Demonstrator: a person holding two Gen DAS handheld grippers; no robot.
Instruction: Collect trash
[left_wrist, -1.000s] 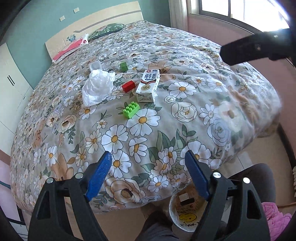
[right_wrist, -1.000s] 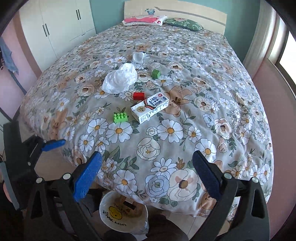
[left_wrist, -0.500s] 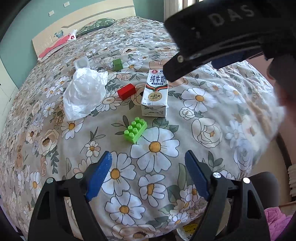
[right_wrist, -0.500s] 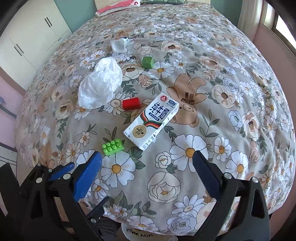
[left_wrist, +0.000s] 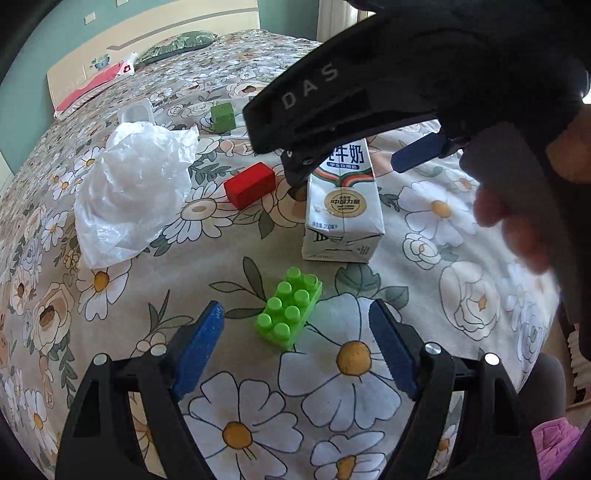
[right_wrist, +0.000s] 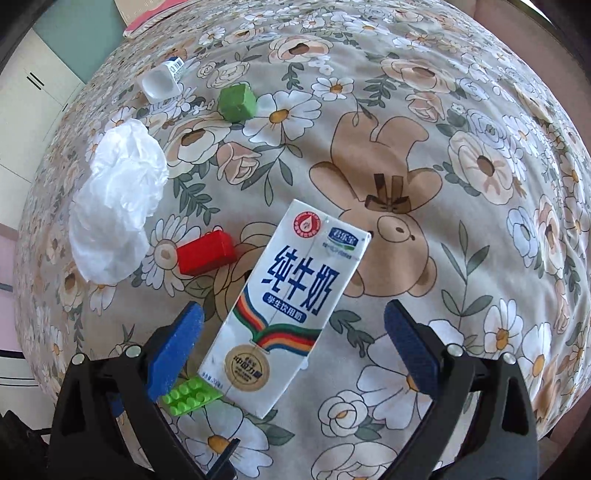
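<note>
I see R gripper (right_wrist: 293, 325) spread wide above milk carton (right_wrist: 284, 310) on bed (right_wrist: 461, 177), no contact. L gripper (left_wrist: 295, 321) spread over green brick (left_wrist: 290, 308).

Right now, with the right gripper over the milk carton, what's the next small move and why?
Probably lower the right gripper a little further, then close. Its jaws stand open on either side of the milk carton, which lies flat on the bedspread, and the pads are not touching it yet.
</note>
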